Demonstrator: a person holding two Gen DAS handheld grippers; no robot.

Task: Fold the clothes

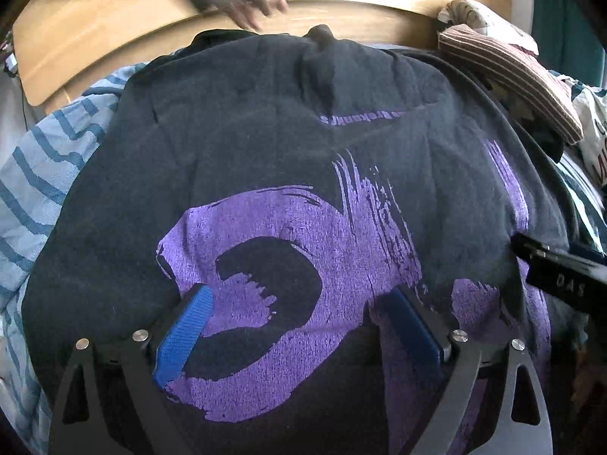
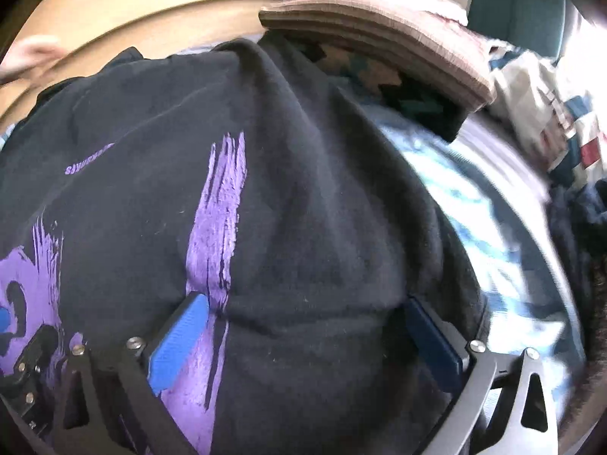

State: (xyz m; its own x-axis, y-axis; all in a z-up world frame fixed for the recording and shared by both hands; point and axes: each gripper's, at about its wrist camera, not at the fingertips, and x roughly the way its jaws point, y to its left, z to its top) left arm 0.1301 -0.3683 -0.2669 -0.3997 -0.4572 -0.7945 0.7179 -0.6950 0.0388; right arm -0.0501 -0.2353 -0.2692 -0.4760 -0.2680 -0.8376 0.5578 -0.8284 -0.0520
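Left wrist view: left hand-held gripper (image 1: 299, 303) spread wide over a black T-shirt (image 1: 265, 144) with purple print, nothing between its blue pads (image 1: 186, 333). Shirt fills frame centre, lying on a blue-striped cloth (image 1: 41, 174). Blurred hand (image 1: 258, 3) upper centre, by a wooden board (image 1: 95, 49). Right wrist view: right hand-held gripper (image 2: 303, 314) likewise fully open over plain black fabric, grasping nothing. Folded striped garment (image 2: 379, 49) at upper right.
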